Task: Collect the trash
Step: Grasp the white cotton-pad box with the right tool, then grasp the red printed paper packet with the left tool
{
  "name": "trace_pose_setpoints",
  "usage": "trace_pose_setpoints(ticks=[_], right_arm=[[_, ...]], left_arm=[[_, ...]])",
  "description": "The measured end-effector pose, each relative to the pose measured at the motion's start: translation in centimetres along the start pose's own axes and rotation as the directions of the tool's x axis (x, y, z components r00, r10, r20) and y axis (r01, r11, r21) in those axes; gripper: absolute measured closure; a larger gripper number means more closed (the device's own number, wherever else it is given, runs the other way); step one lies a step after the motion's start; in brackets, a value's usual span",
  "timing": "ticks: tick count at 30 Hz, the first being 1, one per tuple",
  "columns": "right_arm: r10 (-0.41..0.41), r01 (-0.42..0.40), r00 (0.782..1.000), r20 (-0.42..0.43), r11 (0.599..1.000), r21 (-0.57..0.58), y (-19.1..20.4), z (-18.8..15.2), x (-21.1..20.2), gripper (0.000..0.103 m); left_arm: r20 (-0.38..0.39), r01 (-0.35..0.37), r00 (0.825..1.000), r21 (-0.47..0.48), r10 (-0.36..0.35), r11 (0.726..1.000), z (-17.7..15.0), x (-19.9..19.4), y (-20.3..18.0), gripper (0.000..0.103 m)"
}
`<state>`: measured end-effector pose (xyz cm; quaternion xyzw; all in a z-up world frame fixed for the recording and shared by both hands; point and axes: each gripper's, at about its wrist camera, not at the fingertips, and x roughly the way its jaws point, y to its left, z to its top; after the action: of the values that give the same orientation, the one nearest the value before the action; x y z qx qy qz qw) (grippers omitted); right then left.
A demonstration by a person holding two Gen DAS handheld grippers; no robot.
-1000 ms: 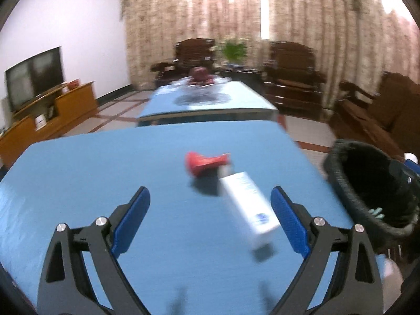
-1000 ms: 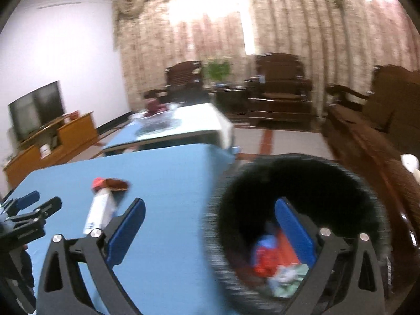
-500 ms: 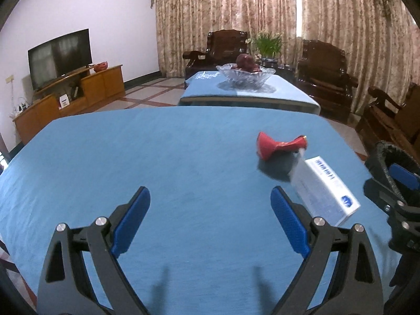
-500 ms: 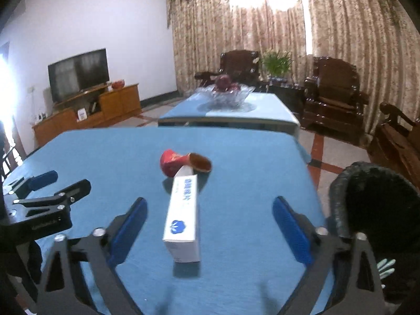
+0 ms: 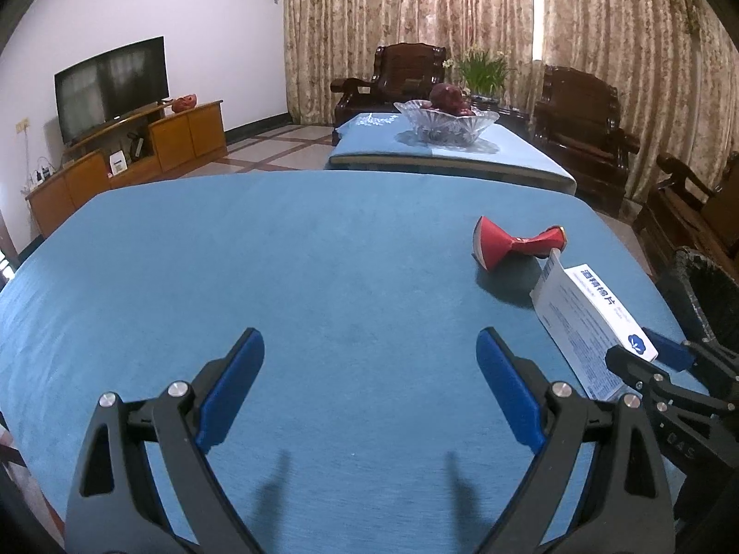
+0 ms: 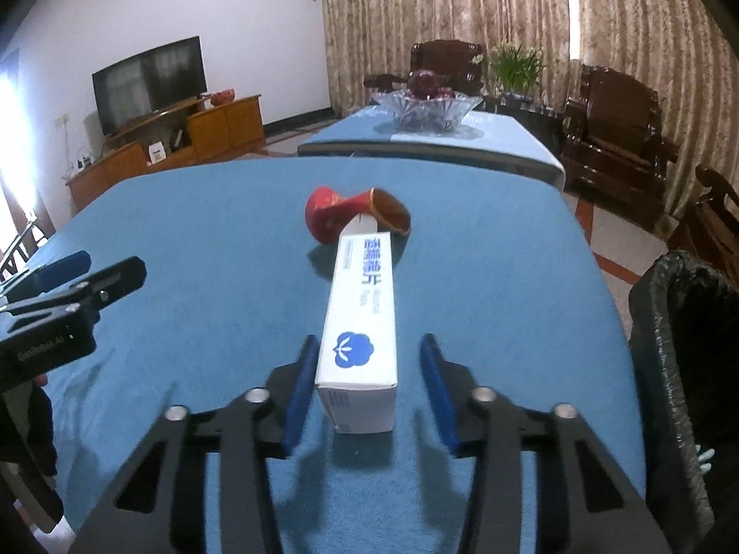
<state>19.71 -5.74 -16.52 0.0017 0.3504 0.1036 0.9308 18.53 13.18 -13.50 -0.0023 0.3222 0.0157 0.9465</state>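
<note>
1. The white box (image 6: 362,318) with blue print lies flat on the blue table (image 6: 208,240), near its right edge, long side pointing away toward the far edge.
2. The right claw (image 6: 369,388) straddles the near end of the box: its blue pads (image 6: 300,392) stand on either side, the left one just beside the box wall, the right one with a clear gap. The jaws are parted and not clamped on the box.
3. At the far end of the box lies a crushed red can (image 6: 355,217), pinched in the middle. The box's open flap touches or nearly touches it; which one cannot be told.
4. In the left wrist view, the same box (image 5: 586,318) and can (image 5: 512,244) sit by the table's right edge, with the right claw's black frame (image 5: 669,383) at the near end of the box.
5. The left claw (image 5: 369,388) hovers over the bare middle of the table (image 5: 277,254), jaws spread wide, holding nothing; its shadow falls on the cloth below.
6. A black trash bin (image 6: 683,369) lined with a dark bag stands just off the table's right edge.
7. Beyond the far edge is a second blue table (image 6: 462,138) carrying a glass bowl (image 6: 427,111) of dark red fruit.
8. Farther out are dark wooden armchairs (image 6: 614,124), patterned curtains (image 6: 415,9), and a television (image 6: 148,78) on a wooden cabinet (image 6: 208,134) along the left wall.
</note>
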Motion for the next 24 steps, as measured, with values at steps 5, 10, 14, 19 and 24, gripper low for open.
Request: trace_pose_setpoints(ticks=[5,10,14,19,24], right_arm=[[0.023,-0.023,1.000,-0.001,1.000,0.015,-0.3,0.0,-0.5,0.073],[-0.043,0.041,0.998,0.051,0.998,0.040,-1.8,0.5,-2.3,0.073],[-0.085,0.076,0.993,0.088,0.993,0.093,-4.2,1.5,-3.3,0.073],[-0.125,0.111,0.987,0.104,0.985,0.131,-6.9,2.8,-2.9,0.073],[-0.139,0.121,0.984,0.113,0.981,0.153,-8.7,3.6,-2.2,0.073]], left_arm=[[-0.008,0.011,1.000,0.007,-0.011,1.000,-0.1,0.4,-0.7,0.013],[-0.008,0.034,0.999,0.019,-0.034,0.999,0.3,1.0,-2.1,0.013],[-0.010,0.072,0.997,0.029,-0.071,0.997,1.1,2.1,-3.9,0.013],[-0.013,0.125,0.992,0.057,-0.124,0.991,2.4,4.3,-6.8,0.013],[-0.022,0.153,0.988,0.075,-0.152,0.985,3.6,6.9,-9.5,0.013]])
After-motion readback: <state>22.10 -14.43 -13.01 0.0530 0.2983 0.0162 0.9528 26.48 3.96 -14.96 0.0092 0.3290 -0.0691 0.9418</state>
